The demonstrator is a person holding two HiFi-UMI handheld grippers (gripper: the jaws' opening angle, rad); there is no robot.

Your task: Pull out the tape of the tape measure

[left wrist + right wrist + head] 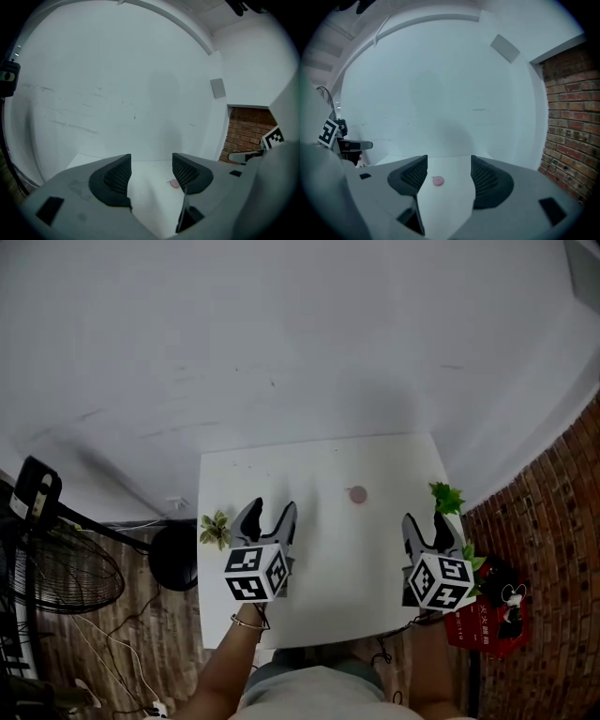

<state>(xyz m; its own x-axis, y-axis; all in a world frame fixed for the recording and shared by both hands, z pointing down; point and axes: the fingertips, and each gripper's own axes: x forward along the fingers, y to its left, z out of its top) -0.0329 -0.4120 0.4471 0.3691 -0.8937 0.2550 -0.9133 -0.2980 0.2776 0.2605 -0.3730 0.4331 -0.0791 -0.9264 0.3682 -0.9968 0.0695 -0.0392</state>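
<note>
Both sets of jaws released, empty: left gripper (272, 508), right gripper (425, 521) over white surface (328, 568).
Pink tape measure (357, 494) lies ahead of them.

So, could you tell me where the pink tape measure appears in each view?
Head view: tape measure on the white table, far half.
Left gripper view: tape measure low centre, beside the right-hand jaw.
Right gripper view: tape measure between the open jaws.
Shared landmark: brick wall, right edge everywhere.

A small round pink tape measure (357, 494) is lying near the far middle of the white table (319, 465). The left gripper (273, 510) and right gripper (425, 521) are hovering over the table's near corners, jaws parted. A fan (56, 568) is standing left of the table.
</note>
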